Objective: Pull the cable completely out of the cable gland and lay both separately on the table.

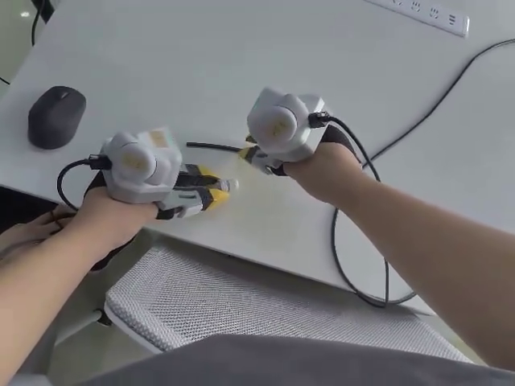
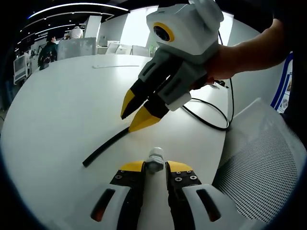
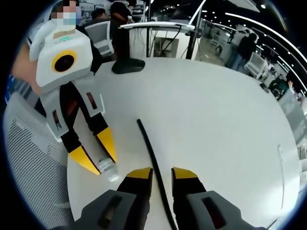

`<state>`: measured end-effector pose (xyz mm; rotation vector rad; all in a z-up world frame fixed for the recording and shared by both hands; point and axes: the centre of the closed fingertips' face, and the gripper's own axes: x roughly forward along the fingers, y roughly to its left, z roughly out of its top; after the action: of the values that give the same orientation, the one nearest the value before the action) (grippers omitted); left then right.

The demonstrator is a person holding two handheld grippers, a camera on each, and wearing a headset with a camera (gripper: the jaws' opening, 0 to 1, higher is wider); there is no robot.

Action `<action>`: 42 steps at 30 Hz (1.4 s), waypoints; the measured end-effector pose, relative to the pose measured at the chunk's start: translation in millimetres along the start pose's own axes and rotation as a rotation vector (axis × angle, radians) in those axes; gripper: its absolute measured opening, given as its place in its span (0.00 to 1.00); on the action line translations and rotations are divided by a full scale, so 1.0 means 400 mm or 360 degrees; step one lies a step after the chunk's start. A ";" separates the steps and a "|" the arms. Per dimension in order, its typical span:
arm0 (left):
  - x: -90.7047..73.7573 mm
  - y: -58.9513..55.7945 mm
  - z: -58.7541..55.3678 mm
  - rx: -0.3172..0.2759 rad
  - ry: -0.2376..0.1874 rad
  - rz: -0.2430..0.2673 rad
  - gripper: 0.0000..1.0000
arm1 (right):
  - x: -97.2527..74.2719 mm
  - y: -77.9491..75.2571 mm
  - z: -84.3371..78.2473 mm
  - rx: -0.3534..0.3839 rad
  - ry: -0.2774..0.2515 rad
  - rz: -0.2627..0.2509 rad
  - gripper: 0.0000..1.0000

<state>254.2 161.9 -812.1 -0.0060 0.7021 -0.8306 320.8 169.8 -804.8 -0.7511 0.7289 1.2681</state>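
On the white round table point(image 1: 241, 48), the left gripper point(image 2: 155, 167) at the lower centre of its view clamps the small grey-white plastic cable gland point(image 2: 154, 158), while the right gripper point(image 3: 162, 173), jaws narrowly apart, straddles the thin black cable point(image 3: 146, 139), which is free of the gland and runs toward the frame's centre.

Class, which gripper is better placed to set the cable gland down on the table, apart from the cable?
Left. The left gripper has the cable gland between its fingers, close over the table. The right gripper has its fingers on either side of the cable.
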 end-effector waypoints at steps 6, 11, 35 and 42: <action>-0.001 0.001 0.000 0.0003 0.0009 0.0011 0.20 | -0.039 -0.001 0.020 0.0015 -0.0050 -0.0017 0.19; -0.006 0.000 -0.001 -0.0009 0.0018 0.0026 0.23 | -0.069 0.006 0.031 0.0017 -0.0073 -0.0035 0.25; -0.126 -0.040 0.125 -0.0230 -0.0215 0.0066 0.39 | -0.390 -0.017 -0.021 0.0483 -0.0437 -0.0199 0.40; -0.156 -0.074 0.187 -0.0322 -0.0348 0.0038 0.47 | -0.487 0.001 -0.064 0.0577 -0.0550 -0.0231 0.47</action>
<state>248.1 164.6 -710.4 -0.2666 0.5756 -0.7202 289.4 41.3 -659.3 -0.2739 0.5864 1.0586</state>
